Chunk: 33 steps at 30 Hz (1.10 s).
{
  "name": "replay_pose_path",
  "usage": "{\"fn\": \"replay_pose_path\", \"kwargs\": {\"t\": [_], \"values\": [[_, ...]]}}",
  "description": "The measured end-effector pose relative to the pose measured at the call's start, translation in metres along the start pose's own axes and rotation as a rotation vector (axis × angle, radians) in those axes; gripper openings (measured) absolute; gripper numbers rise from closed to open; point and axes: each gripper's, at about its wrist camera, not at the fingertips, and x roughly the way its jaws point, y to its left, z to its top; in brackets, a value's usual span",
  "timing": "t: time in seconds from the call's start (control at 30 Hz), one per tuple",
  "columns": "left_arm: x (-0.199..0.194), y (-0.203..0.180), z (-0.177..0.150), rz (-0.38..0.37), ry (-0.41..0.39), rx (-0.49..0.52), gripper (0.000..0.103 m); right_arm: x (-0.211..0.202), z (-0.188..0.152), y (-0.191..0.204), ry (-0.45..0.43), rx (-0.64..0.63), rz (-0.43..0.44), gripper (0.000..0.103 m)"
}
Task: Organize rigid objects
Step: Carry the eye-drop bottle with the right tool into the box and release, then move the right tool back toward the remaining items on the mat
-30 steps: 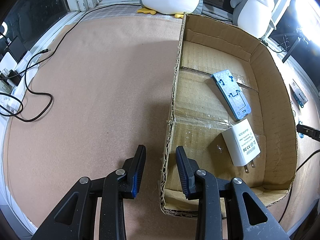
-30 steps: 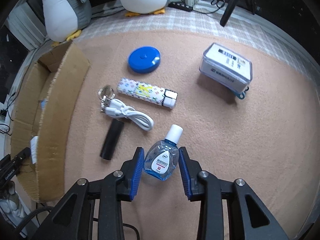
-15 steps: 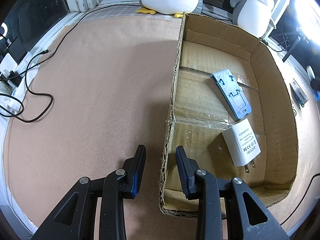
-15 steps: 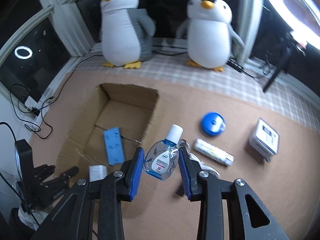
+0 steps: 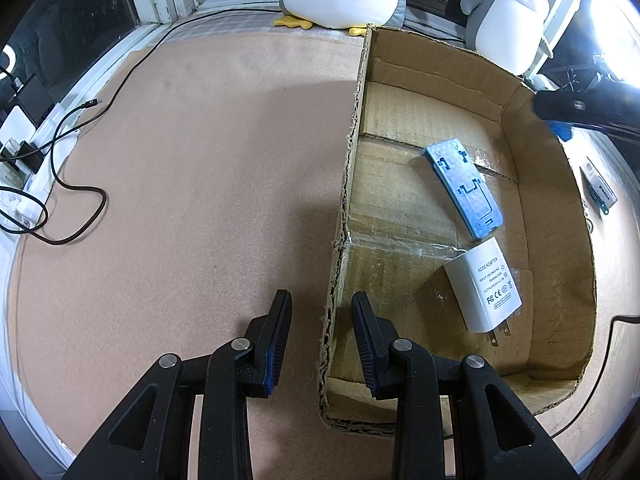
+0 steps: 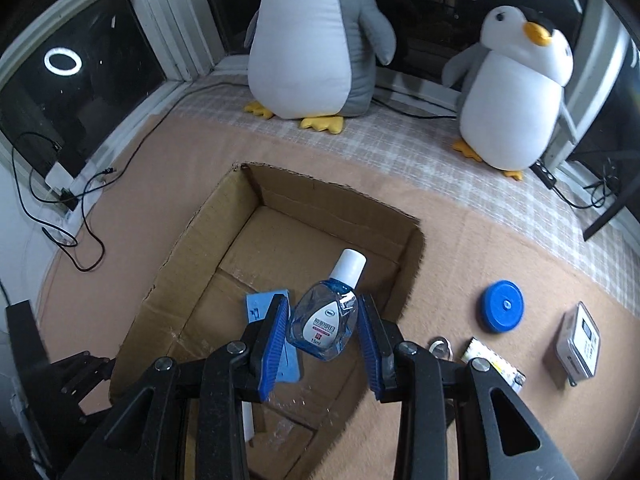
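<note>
My right gripper (image 6: 323,318) is shut on a clear blue eye-drop bottle (image 6: 323,322) with a white cap and holds it in the air above the open cardboard box (image 6: 288,200). In the box lie a blue plastic stand (image 5: 464,188) and a white power adapter (image 5: 484,286). My left gripper (image 5: 322,316) is open, its jaws straddling the box's left wall (image 5: 344,216) near the front corner without gripping it. The right gripper's dark body (image 5: 580,110) shows over the box's far right rim in the left wrist view.
On the tan mat right of the box lie a blue round disc (image 6: 502,306), a small white-and-grey case (image 6: 578,340), a patterned stick (image 6: 494,368) and a metal ring (image 6: 440,348). Two plush penguins (image 6: 316,40) (image 6: 516,96) stand at the back. Black cables (image 5: 68,184) lie at left.
My right gripper lifted the eye-drop bottle off the mat and carried it left, over the box. The left gripper has stayed at the box wall.
</note>
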Motion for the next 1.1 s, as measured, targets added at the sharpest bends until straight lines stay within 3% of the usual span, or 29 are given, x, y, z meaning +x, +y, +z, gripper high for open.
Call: {"fn": "replay_pose_path", "kwargs": {"t": [0.3,0.7,0.87,1.1], "values": [[0.000,0.000,0.000,0.000,0.000,0.000,0.034,0.040,0.007,0.010,0.058,-0.020,-0.041,0.032],[0.000,0.000,-0.001,0.005,-0.001,0.001,0.034,0.049,0.004,0.011,0.064,-0.009,-0.033,0.032],[0.000,0.000,-0.001,0.007,-0.001,0.002,0.034,0.044,0.004,0.010,0.049,-0.007,-0.016,0.047],[-0.001,-0.001,-0.001,0.010,-0.002,0.005,0.034,0.020,0.003,0.002,0.007,0.030,0.051,0.048]]}}
